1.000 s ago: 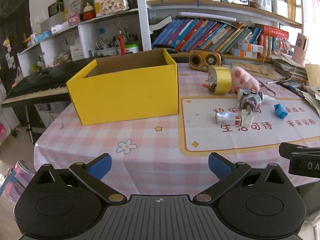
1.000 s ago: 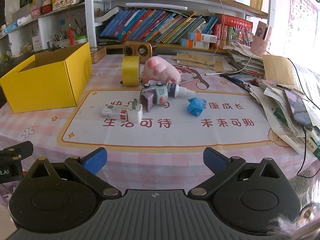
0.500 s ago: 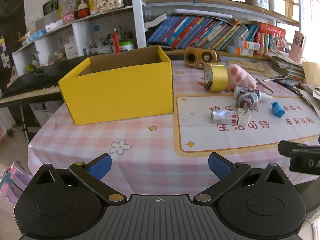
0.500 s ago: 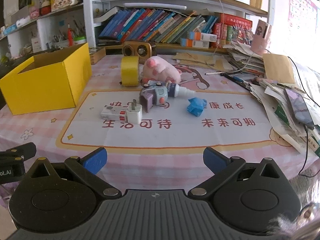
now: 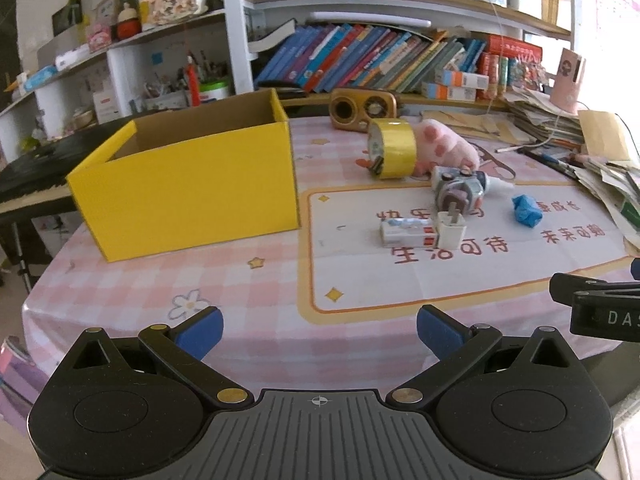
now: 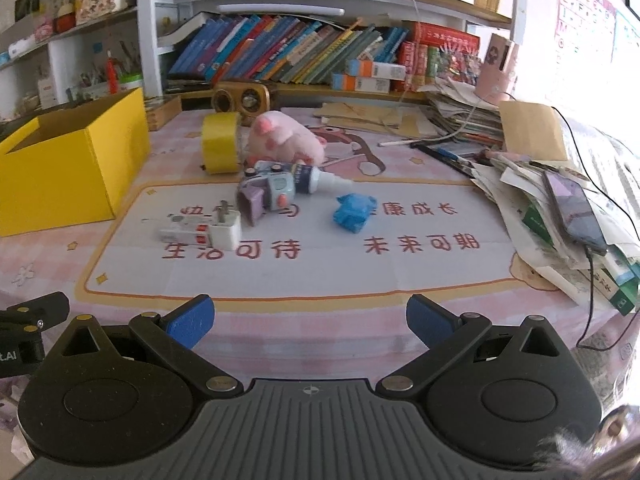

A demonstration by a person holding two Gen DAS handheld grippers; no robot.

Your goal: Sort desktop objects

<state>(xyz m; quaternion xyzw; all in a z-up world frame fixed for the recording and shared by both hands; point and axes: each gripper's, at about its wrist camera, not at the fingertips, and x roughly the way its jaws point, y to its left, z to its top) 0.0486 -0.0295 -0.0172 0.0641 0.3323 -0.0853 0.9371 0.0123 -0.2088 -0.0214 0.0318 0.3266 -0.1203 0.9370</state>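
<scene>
Ahead of both tongs, whole pile unsorted on surface (image 6: 280,280). Left tongs (image 5: 319,330) and right tongs (image 6: 307,318): spread apart, holding nothing, near surface edge. Yellow box (image 5: 192,184) ahead-left of left tongs; inside appears bare, floor hidden. Tape roll (image 6: 220,148), pink plush (image 6: 286,138), toy robot (image 6: 268,194), glue bottle (image 6: 312,178), blue lump (image 6: 354,212), charger plug (image 6: 226,230), small white box (image 6: 182,232) clustered ahead of right tongs, well apart from them. Judgement: sorting barely begun, every item left to move.

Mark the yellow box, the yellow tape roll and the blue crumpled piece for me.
yellow box (image 5: 192,196), left wrist view, on its front wall.
yellow tape roll (image 5: 396,148), left wrist view, on its outer band.
blue crumpled piece (image 6: 354,212), right wrist view, on its middle.
</scene>
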